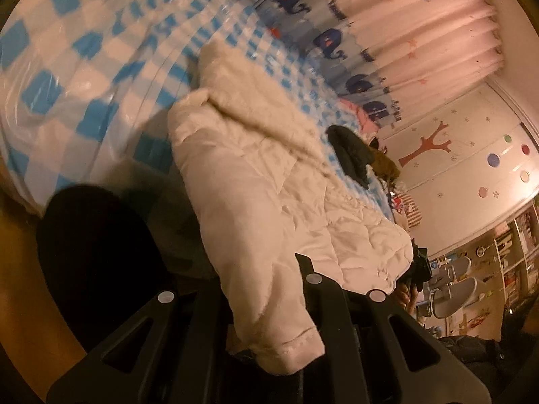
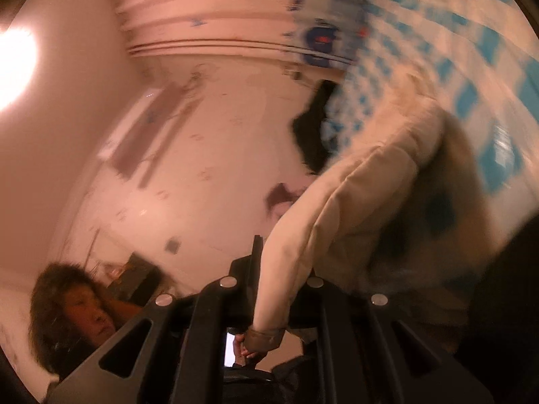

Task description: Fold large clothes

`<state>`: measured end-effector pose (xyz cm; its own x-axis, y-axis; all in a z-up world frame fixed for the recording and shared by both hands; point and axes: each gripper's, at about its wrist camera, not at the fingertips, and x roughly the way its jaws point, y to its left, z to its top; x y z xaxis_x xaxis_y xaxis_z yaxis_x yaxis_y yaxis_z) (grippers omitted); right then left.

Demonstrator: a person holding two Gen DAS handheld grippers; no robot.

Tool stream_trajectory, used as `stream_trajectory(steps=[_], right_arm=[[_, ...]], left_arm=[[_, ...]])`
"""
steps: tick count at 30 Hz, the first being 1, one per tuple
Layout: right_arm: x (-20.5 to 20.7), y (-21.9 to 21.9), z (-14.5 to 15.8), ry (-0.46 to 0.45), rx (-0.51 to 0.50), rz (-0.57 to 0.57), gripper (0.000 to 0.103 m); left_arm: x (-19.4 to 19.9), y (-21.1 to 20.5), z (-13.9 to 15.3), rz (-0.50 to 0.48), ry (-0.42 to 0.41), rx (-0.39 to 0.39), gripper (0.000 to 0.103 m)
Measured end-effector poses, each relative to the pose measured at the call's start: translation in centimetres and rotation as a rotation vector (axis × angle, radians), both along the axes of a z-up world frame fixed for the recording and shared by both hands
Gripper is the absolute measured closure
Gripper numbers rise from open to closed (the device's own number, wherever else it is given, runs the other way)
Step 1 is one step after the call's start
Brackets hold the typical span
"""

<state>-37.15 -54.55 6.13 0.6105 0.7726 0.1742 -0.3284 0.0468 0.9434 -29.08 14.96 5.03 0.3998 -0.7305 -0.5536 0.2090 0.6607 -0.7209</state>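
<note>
Right wrist blurred, coat (image 2: pixel 377 181) hides tool (image 2: pixel 269 303) tips

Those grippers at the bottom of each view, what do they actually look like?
Both the left gripper and right gripper are matte black plastic: angular linkage bars with slot-shaped cutouts, joined by round silver pivot pins. No cables or markings show.

One garment noted: a cream-white quilted jacket (image 1: pixel 269 195) with a fluffy fleece collar or hood trim at its far end. It lies stretched lengthwise across a blue-and-white checked bed cover, its body crumpled and creased. One sleeve runs toward the left wrist camera, its stitched cuff hanging nearest the lens. In the right wrist view the jacket (image 2: pixel 363 195) appears blurred, with a second sleeve drawn out toward the lens, cuff end lowest in frame.
</note>
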Motion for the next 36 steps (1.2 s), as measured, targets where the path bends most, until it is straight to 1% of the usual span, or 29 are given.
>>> stream_trajectory(steps=[1,2,4,5,7,9,12,15,18,19,22,24,27,29,30,32,34,36], right_arm=[[0.2,0.1,0.6,-0.020,-0.006,0.005,0.091],[0.5,0.2,0.9,-0.015,-0.033,0.006,0.091],[1.0,0.0,0.3,0.033,-0.063,0.003,0.091],[1.3,0.0,-0.2,0.045,-0.047,0.009,0.091],[1.8,0.4,-0.4,0.024,-0.001,0.017,0.091],[2.5,0.5,0.2,-0.019,0.022,0.018,0.091],[5.1,0.1,1.7,-0.071,0.042,0.007,0.090],[9.3,-0.5,3.0,-0.100,0.076,-0.022,0.090],[14.0,-1.1,3.5,-0.088,0.100,-0.060,0.090],[15.9,-1.3,3.6,-0.077,0.097,-0.076,0.090],[21.2,-1.9,3.8,-0.039,0.094,-0.111,0.090],[24.8,-2.5,3.7,0.000,0.090,-0.135,0.090],[28.9,-3.1,3.0,0.048,0.078,-0.166,0.090],[32.0,-3.6,1.9,0.099,0.067,-0.186,0.090],[33.8,-3.9,1.1,0.134,0.060,-0.193,0.090],[36.1,-4.0,-0.3,0.180,0.049,-0.207,0.090],[38.7,-4.3,-2.2,0.237,0.029,-0.225,0.090],[40.9,-4.4,-4.7,0.310,0.001,-0.244,0.090]], left_arm=[[-0.1,0.2,0.5,0.001,-0.016,-0.001,0.096],[-0.1,0.4,0.7,0.006,-0.021,0.002,0.095],[0.6,0.9,-0.1,0.011,0.001,-0.009,0.095],[1.1,1.0,-0.8,0.021,0.019,-0.023,0.095],[1.6,1.0,-1.0,0.025,0.015,-0.040,0.095],[2.4,0.8,-0.1,0.024,-0.021,-0.076,0.095],[4.6,0.5,2.4,0.032,-0.090,-0.097,0.095],[8.1,0.1,4.7,0.054,-0.141,-0.129,0.095],[12.9,-0.8,6.3,0.074,-0.168,-0.157,0.095],[15.3,-1.3,6.6,0.084,-0.169,-0.168,0.095],[20.3,-2.2,7.0,0.113,-0.170,-0.177,0.095],[24.5,-2.9,6.6,0.144,-0.150,-0.192,0.095],[29.9,-3.9,5.7,0.185,-0.130,-0.177,0.095],[33.6,-4.7,4.6,0.212,-0.115,-0.162,0.095],[34.7,-4.8,4.3,0.221,-0.108,-0.162,0.095],[38.0,-5.5,2.8,0.242,-0.087,-0.154,0.095],[40.0,-5.9,1.3,0.261,-0.068,-0.138,0.095],[42.5,-6.8,-0.9,0.287,-0.030,-0.088,0.095]])
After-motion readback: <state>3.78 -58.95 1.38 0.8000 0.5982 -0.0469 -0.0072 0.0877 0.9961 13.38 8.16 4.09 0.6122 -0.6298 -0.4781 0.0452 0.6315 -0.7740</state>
